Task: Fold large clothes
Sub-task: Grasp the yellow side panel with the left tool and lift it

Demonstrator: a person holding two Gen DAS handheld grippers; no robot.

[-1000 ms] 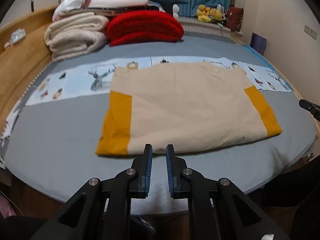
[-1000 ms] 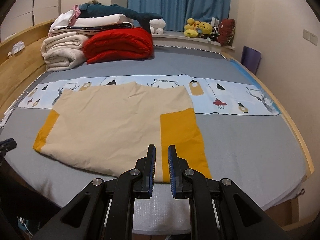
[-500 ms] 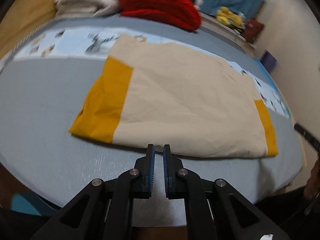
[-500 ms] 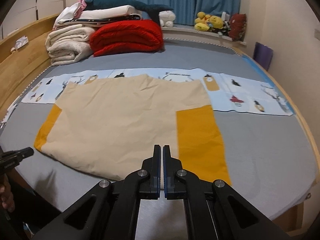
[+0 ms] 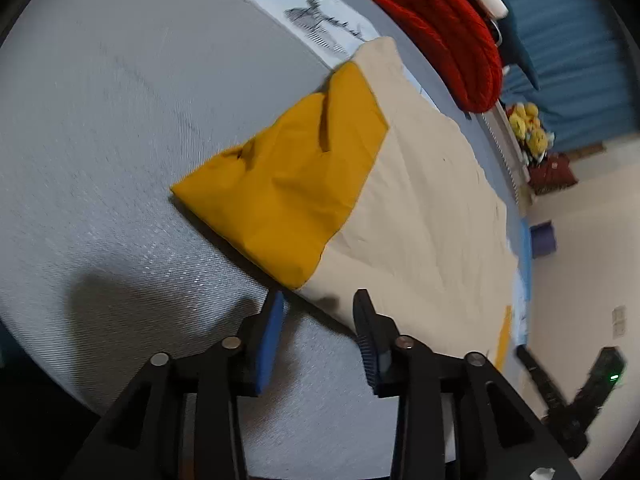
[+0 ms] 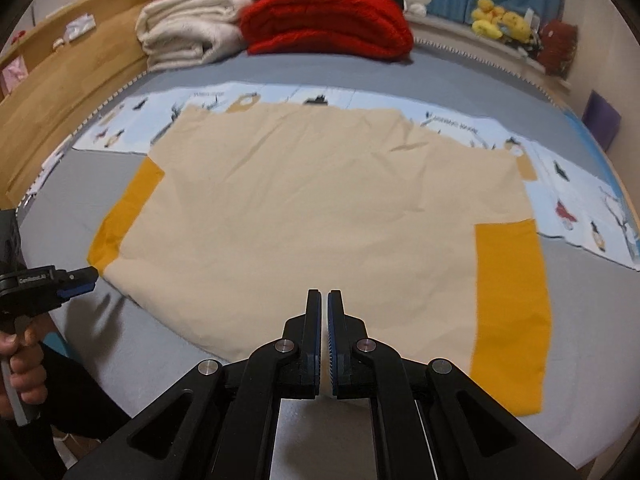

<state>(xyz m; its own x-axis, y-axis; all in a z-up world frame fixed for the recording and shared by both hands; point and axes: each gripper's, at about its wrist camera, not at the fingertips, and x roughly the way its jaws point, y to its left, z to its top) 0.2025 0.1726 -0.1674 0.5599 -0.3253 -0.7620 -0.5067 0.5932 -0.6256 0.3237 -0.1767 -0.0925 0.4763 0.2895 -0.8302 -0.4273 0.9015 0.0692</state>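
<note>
tongs (image 6: 324, 300) over grey bed (image 6: 592, 320)

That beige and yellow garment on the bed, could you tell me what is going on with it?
A person is folding the beige garment, which lies flat on the grey bed. The left gripper, its jaws just opening, sits at the near edge by the yellow sleeve. The right gripper is shut, with the near hem between its fingers.
</note>
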